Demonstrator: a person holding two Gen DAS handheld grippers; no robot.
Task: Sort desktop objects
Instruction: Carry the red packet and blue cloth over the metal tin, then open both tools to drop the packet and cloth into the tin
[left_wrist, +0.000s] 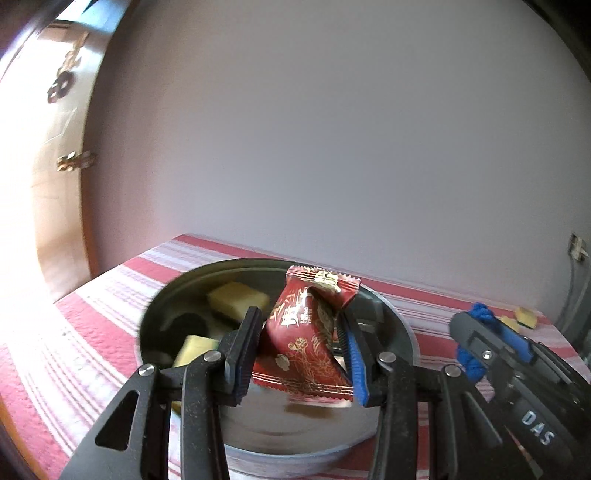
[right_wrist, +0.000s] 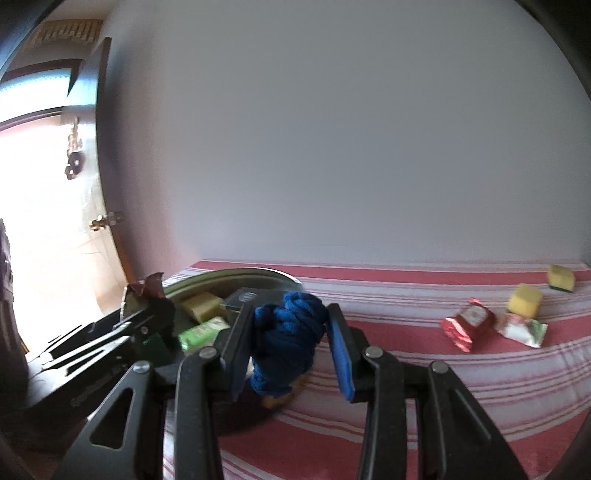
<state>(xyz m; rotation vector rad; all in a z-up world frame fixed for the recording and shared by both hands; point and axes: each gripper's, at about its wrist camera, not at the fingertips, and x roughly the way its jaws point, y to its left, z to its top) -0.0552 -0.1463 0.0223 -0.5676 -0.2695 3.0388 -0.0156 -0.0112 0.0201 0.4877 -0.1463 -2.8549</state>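
Far left, overexposed doorway (left_wrist: 44, 192), washed out, detail lost. On a red-and-white striped cloth (left_wrist: 96, 332), a dark round bowl (left_wrist: 155, 306), near rim cut off behind the left gripper (left_wrist: 301, 354). Inside, yellow sponges (left_wrist: 236, 301), one half hidden by the left finger; also a dark shape, too blurred to name. Jaws of the left gripper clamped narrowly on a red sachet (left_wrist: 306, 347), held above the bowl, lower edge smeared by blur. Further right in the left wrist view, right gripper (left_wrist: 476, 343) seen side-on, pinching blue rope (left_wrist: 480, 312), mostly covered by its finger. Beyond, small yellow bits at the cloth's far edge, hard to make out. In the right wrist view, left gripper (right_wrist: 147, 314) at the left, only a brown scrap of sachet (right_wrist: 151, 286) showing. Bowl (right_wrist: 236, 275) largely masked; sponge (right_wrist: 201, 304) and green packet (right_wrist: 203, 330) peeking out. Right gripper (right_wrist: 291, 336) closed tight around the bundled rope (right_wrist: 288, 332) at the bowl's right rim, something orange-yellow underneath, unclear. Far right, well apart on the cloth (right_wrist: 406, 369): red packet (right_wrist: 467, 323), white packet (right_wrist: 522, 326), two yellow sponges (right_wrist: 524, 300).
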